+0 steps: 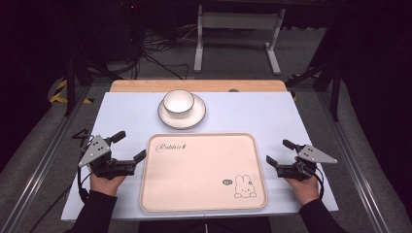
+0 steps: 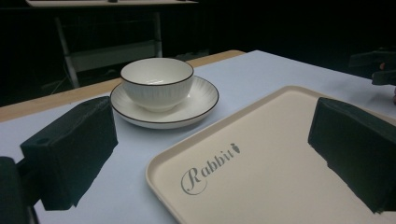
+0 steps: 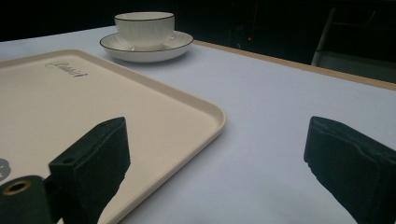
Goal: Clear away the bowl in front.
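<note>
Both sets of jaws open, flanking cream tray [image 1: 203, 172] at near middle of worktop [image 1: 272, 114]; nothing held yet.

Left gripper [image 1: 131, 148] just off tray's left edge, right gripper [image 1: 280, 152] just off right edge, jaws spread wide, both clear of it. Tray lying flat, bare, rabbit print at near right corner, script logo at far left. Looks like rigid plastic or melamine: probably light, stiff, smooth, so likely slippery under a pinch. Best hold judged at raised rim, mid-way along left and right sides, one jaw over lip and one under, both sides at once to keep level. Bowl [image 1: 178, 103] on saucer [image 1: 196, 115] just beyond far edge, apart from tray; ceramic, fragile, stacked loose, so bowl could slide if saucer tipped.
</note>
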A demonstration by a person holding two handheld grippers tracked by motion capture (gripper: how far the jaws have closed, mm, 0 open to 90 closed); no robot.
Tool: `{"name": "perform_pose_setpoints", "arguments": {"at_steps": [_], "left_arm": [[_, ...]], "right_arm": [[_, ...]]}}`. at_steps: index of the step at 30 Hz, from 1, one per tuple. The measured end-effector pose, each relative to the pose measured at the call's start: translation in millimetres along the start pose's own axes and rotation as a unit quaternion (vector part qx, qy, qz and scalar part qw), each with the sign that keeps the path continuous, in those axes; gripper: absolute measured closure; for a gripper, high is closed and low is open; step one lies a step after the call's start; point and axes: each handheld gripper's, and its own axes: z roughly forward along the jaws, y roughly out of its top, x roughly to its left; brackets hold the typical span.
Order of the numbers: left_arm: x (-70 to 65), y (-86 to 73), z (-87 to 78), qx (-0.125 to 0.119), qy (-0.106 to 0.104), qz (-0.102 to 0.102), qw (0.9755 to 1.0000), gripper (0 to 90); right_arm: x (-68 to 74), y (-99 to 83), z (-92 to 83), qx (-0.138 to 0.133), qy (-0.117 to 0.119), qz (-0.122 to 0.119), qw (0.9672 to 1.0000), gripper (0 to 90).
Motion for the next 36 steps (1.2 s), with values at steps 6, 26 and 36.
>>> {"name": "perform_pose_setpoints", "arguments": {"at_steps": [6,26,36], "left_arm": [[-1.3,7.2,-2.6,-0.015,-0.007,-0.004,0.9999,1.2],[19.2,20.5,14.4,-0.003,-0.011,-0.034,0.9994,3.4],[23.5,34.3,40.4,0.010,-0.030,-0.030,0.9991,3.6]], "right_arm": [[-0.5,0.0,-0.4,0.001,0.000,0.002,1.0000,7.5],[-1.3,-0.3,-0.9,-0.002,0.000,0.008,1.0000,7.3],[-1.7,-0.3,-0.8,-0.003,0.002,0.007,1.0000,7.2]]}}
